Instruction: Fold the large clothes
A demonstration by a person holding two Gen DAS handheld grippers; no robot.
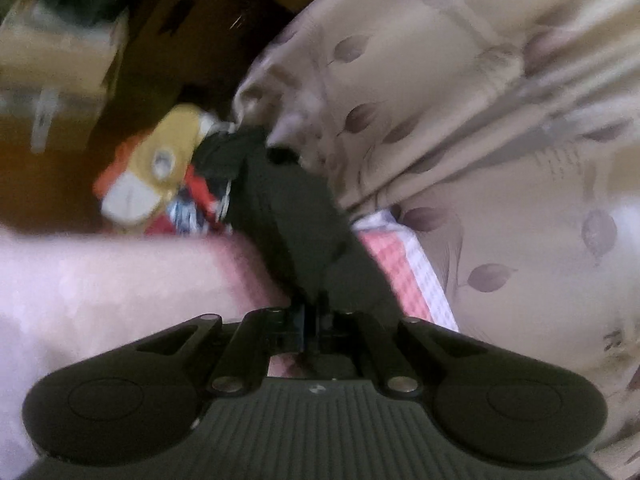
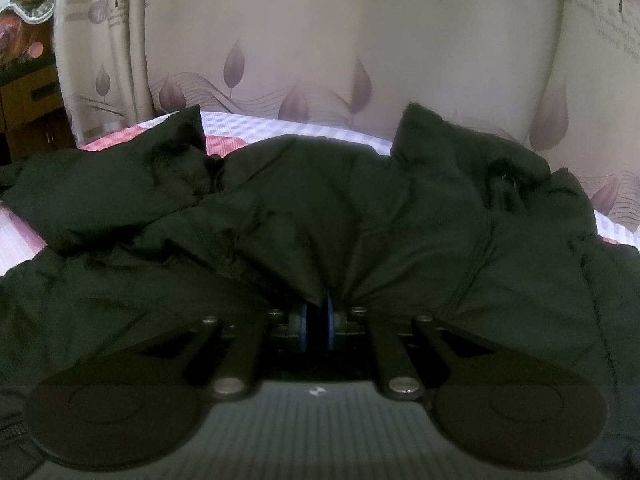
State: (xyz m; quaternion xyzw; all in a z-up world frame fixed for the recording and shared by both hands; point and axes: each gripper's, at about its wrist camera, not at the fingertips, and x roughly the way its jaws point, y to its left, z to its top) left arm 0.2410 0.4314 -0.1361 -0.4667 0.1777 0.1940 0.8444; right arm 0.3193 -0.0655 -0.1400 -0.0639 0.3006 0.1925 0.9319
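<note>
A large black padded jacket [image 2: 320,208] lies crumpled across a pink and white checked bed cover [image 2: 24,240]. My right gripper [image 2: 317,312] is shut on a fold of the jacket at its near edge, the cloth pinched between the blue pads. In the blurred left wrist view my left gripper [image 1: 310,312] is shut on a stretched strip of the black jacket [image 1: 288,208], which runs away from the fingers toward the bed's edge. The fingertips are hidden by the cloth in both views.
A beige curtain with leaf prints [image 2: 320,40] hangs right behind the bed and also shows in the left wrist view [image 1: 460,80]. A heap of yellow, red and white items [image 1: 160,172] lies beyond the bed. Brown wooden furniture [image 2: 28,108] stands at the left.
</note>
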